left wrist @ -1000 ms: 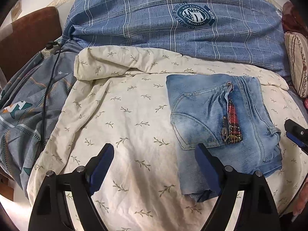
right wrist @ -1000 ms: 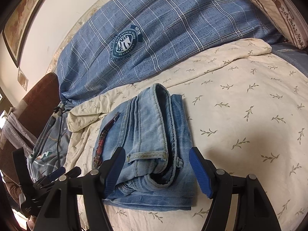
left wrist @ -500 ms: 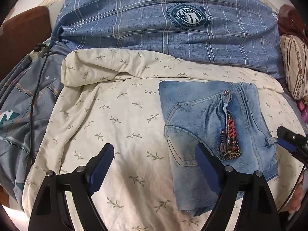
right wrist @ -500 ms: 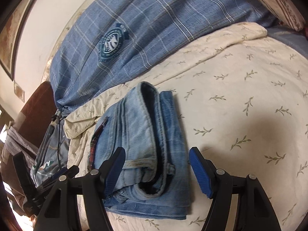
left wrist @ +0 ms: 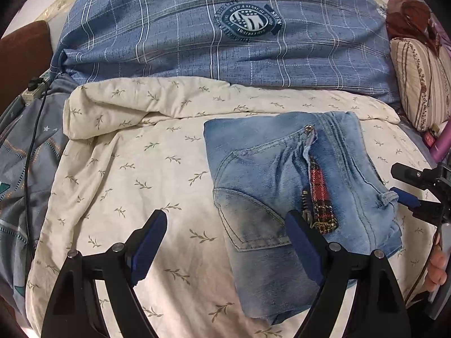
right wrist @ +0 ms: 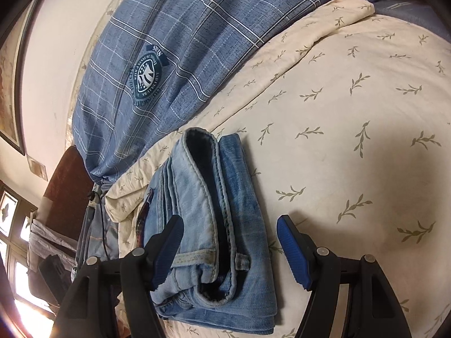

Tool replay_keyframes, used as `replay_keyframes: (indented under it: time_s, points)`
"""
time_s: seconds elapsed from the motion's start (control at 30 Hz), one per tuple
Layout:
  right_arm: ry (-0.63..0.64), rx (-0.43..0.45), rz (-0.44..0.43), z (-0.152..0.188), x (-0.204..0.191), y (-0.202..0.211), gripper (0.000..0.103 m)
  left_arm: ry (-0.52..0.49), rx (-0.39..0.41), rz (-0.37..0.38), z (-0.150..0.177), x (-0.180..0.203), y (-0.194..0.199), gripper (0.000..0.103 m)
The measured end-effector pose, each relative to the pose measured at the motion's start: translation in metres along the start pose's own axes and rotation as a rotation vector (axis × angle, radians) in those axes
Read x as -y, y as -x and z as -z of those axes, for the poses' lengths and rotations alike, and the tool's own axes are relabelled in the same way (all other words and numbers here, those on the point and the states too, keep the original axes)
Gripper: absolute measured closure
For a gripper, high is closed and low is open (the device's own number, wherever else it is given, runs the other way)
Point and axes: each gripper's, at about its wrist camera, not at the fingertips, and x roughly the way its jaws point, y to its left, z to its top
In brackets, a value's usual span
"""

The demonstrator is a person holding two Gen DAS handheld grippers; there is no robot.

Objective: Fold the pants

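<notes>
Your jeans [left wrist: 284, 186] lie folded into a compact stack on the cream leaf-print quilt [left wrist: 135, 169], just in front of the blue plaid pillow [left wrist: 169, 36]. Over the last second both tongs have closed in on the stack: the left gripper [left wrist: 228, 242] and right gripper [right wrist: 229, 249] stand spread, grasping nothing. Judged complete; only tidying remains.

Light-blue denim pants [left wrist: 284, 186] lie folded into a compact rectangle, pocket up.
</notes>
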Motion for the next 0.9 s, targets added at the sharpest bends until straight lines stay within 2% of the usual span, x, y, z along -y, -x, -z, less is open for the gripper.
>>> replay_keyframes:
  time_s: [0.9]
  points:
    - [0.005,-0.023,-0.029,-0.0039,-0.0015,-0.0113,0.031,0.0,0.002,-0.042,-0.0072,0.0096,-0.0041,0.017]
